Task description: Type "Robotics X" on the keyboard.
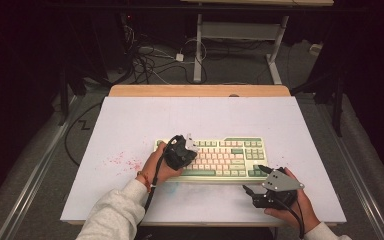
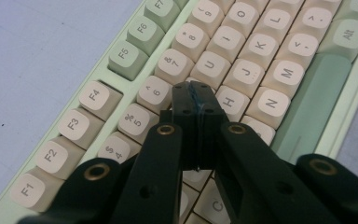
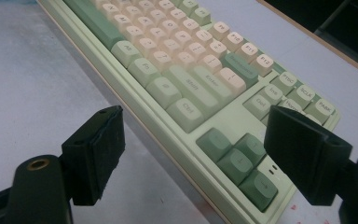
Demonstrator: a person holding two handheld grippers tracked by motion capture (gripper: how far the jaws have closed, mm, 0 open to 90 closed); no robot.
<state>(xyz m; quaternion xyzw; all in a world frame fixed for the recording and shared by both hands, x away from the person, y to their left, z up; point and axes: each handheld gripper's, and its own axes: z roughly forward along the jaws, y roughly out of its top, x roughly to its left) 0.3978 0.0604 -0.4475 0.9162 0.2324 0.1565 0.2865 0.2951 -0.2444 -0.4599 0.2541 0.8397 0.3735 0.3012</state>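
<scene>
High view: keyboard (image 1: pixel 230 157) lay centre frame on white table (image 1: pixel 130 125).
Left gripper (image 2: pixel 196 100): jaws pressed together, empty, above keys 6, H.
Right gripper (image 3: pixel 193 154): jaws wide apart, empty, near Ctrl, arrows.

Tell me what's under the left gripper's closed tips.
The left gripper is shut over the keyboard, its tips between the 6, Y and H keys. The key directly beneath is covered; contact cannot be told.
</scene>
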